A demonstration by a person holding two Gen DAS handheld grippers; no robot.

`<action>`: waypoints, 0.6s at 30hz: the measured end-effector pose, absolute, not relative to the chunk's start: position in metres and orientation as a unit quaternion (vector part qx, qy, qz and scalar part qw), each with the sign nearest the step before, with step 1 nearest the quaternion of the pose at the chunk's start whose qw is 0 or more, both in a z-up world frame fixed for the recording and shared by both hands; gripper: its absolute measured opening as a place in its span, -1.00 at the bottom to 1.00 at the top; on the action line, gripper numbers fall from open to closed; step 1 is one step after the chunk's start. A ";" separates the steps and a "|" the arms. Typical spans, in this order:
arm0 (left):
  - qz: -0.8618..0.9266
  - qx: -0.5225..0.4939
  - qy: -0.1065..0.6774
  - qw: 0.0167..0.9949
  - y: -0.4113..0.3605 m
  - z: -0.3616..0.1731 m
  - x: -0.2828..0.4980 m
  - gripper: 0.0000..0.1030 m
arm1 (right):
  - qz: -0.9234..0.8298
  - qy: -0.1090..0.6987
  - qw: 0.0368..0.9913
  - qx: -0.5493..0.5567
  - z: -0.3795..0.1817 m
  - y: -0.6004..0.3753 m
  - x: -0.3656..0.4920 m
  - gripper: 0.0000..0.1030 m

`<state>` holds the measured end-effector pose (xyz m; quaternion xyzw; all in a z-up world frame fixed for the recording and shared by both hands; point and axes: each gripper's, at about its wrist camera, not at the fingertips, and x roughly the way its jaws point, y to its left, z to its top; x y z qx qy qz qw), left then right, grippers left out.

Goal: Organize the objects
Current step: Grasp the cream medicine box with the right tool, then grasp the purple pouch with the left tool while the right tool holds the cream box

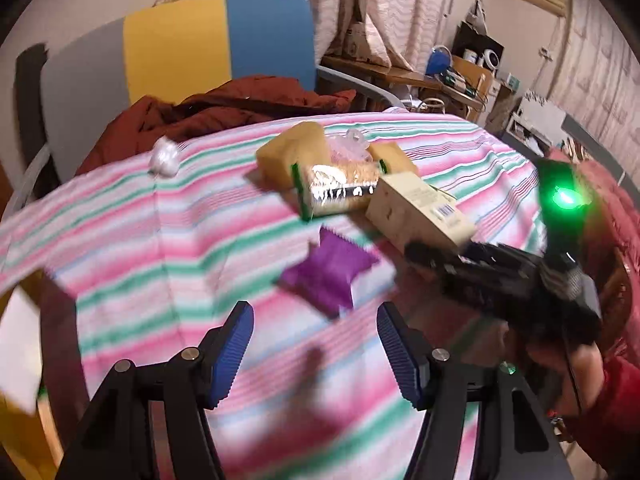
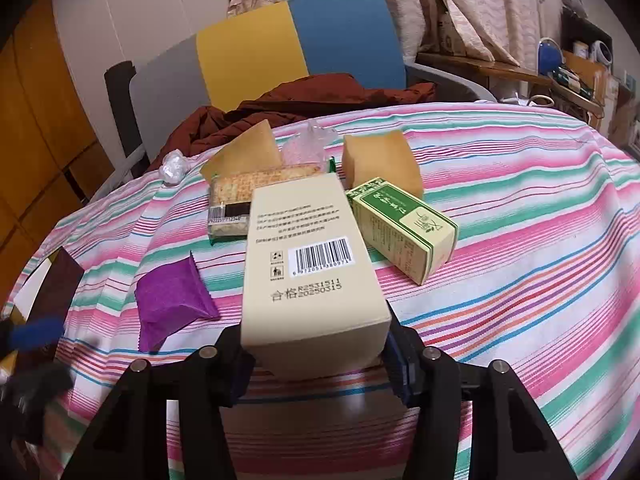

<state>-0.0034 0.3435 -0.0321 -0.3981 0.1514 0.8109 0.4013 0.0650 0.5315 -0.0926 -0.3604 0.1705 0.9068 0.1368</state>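
Striped pink-and-green cloth covers the table, with a chair beyond it. Your right gripper has its jaws around the near end of the cream carton, pads against its two sides; its long axis runs straight away from you, toward the cracker packet and green box. Your left gripper hangs with jaws apart, nothing between them; the purple sachet lies just ahead of it, nearer to that hand.

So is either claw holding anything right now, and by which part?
The right claw grips the tall cream cardboard box by its near end, pads on both sides. The left claw is open and empty.
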 end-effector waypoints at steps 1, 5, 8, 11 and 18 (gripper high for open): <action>0.811 -0.394 0.159 0.402 0.351 -0.033 -0.006 0.26 | 0.908 0.172 0.136 -0.358 -0.093 0.532 0.065 0.06; 0.800 -0.364 0.209 0.429 0.383 -0.041 -0.012 0.27 | 0.910 0.177 0.134 -0.350 -0.094 0.532 0.067 0.06; 0.793 -0.356 0.256 0.423 0.396 -0.056 -0.013 0.27 | 0.911 0.186 0.129 -0.345 -0.096 0.534 0.068 0.07; 0.801 -0.369 0.253 0.398 0.399 -0.070 -0.023 0.27 | 0.911 0.200 0.123 -0.338 -0.097 0.537 0.071 0.07; 0.814 -0.358 0.197 0.412 0.391 -0.077 -0.019 0.07 | 0.913 0.205 0.121 -0.332 -0.097 0.537 0.073 0.07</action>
